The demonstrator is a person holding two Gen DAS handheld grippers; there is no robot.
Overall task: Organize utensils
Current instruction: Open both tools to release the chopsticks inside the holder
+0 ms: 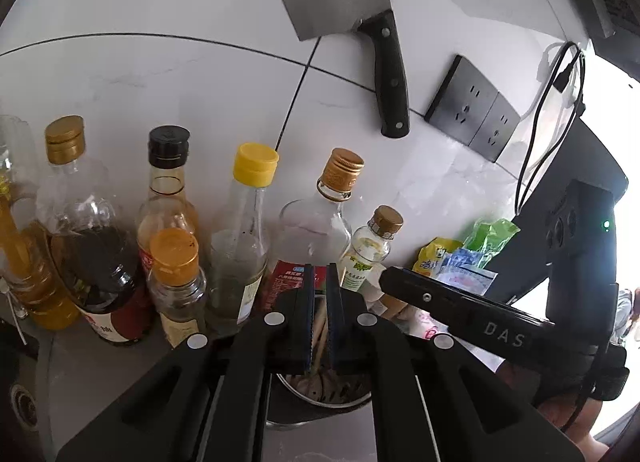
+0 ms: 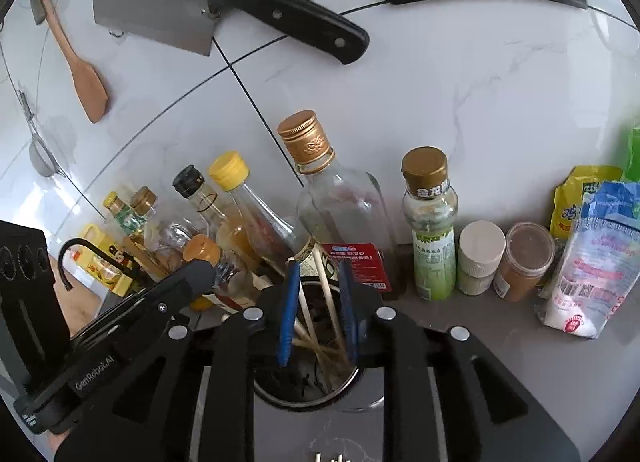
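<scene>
Your left tool [image 1: 319,316] points down over the round steel utensil holder [image 1: 320,402] on the grey desk [image 1: 120,374]. Its blue-edged fingers are nearly pressed together, with only a narrow slot left between them. Pale wooden chopsticks [image 1: 319,336] show through that slot; you cannot tell from this view whether the pads touch them.

Your right tool [image 2: 318,310] hangs over the same holder [image 2: 304,398], its fingers partly spread. Several chopsticks [image 2: 326,294] stand tilted inside the holder, and they rise through the gap between the fingers. One stick lies close along the left pad; the pads do not clamp any of them. The left tool's black body [image 2: 132,314] reaches in from the lower left, just beside the holder.

Behind the holder stands a row of glass bottles; the clear one with a gold screw cap and red label [image 2: 340,206] is nearest. A steel cleaver with a black riveted handle [image 2: 224,10] hangs on the white tiled wall [image 2: 480,82], with a wooden spatula [image 2: 80,70] to its left.
</scene>
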